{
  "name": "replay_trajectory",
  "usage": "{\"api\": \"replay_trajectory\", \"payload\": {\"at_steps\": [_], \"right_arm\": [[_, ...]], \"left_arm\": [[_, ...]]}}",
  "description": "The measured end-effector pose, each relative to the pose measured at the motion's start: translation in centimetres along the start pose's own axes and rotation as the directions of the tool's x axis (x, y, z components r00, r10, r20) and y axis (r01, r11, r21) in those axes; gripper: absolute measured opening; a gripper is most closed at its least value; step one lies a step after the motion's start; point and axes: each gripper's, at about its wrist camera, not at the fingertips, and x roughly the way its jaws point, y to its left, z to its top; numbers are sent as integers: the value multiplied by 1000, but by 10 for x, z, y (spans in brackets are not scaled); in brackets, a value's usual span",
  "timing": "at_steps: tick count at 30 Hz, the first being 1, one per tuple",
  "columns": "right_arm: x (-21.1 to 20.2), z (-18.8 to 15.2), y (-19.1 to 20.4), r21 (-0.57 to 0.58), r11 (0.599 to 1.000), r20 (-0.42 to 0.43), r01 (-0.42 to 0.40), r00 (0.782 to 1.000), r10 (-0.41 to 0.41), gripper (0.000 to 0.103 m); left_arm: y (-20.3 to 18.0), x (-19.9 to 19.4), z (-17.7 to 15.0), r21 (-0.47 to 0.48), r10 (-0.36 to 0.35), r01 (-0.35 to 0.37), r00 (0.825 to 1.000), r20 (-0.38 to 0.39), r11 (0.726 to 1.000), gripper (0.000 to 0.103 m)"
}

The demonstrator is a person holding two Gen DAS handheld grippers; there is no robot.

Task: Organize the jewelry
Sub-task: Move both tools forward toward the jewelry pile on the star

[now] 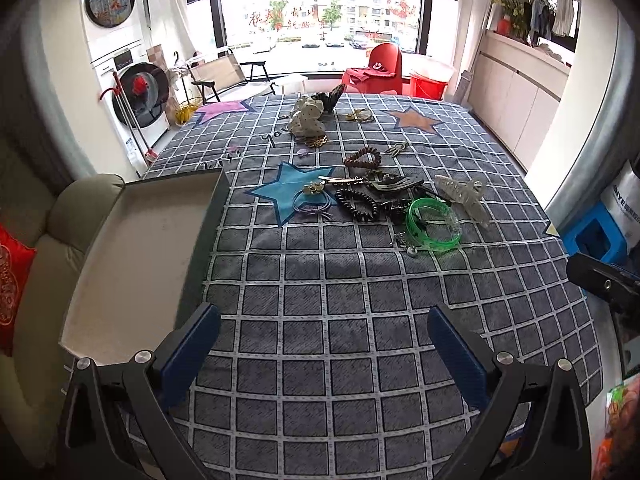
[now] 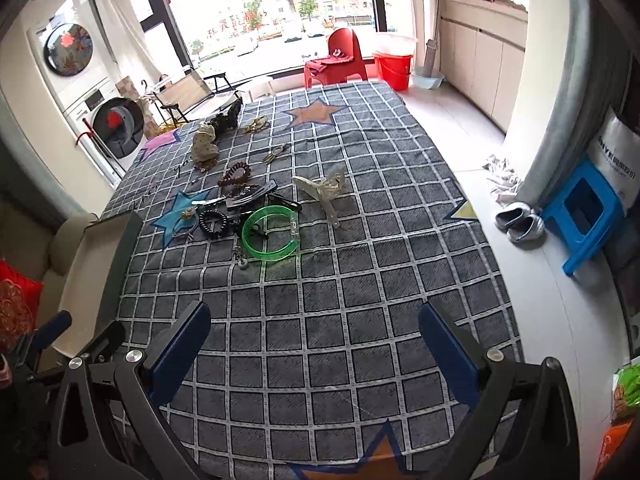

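Jewelry lies scattered mid-table on a checked grey cloth: a green bangle [image 1: 434,226] [image 2: 271,237], a black coil hair tie [image 1: 357,204] [image 2: 214,223], a clear claw clip [image 1: 464,196] [image 2: 326,192], a brown bead bracelet [image 1: 363,157] [image 2: 236,174] and a dotted scrunchie [image 1: 306,118] [image 2: 205,146]. An open, empty shallow box [image 1: 132,264] [image 2: 100,272] sits at the table's left edge. My left gripper [image 1: 324,344] is open and empty over the near cloth, right of the box. My right gripper [image 2: 316,340] is open and empty, short of the bangle.
A beige sofa with a red cushion [image 1: 12,280] stands left of the table. A blue stool [image 2: 588,216] and grey shoes [image 2: 520,222] are on the floor to the right. A red chair [image 1: 380,68] and red bucket [image 2: 394,68] stand beyond the far edge.
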Motion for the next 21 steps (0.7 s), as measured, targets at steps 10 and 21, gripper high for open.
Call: {"api": "replay_trajectory", "payload": {"at_steps": [10,21], "right_arm": [[20,13,2,0,998,-5,-61,998,61,103],[27,10,0,-8,998,-31,-58,998,58,103]], "left_arm": [[2,20,7,-10,29,-29,999,-40,1000,103],[-2,27,5,-13,49,-50,997,-54,999,103]]}}
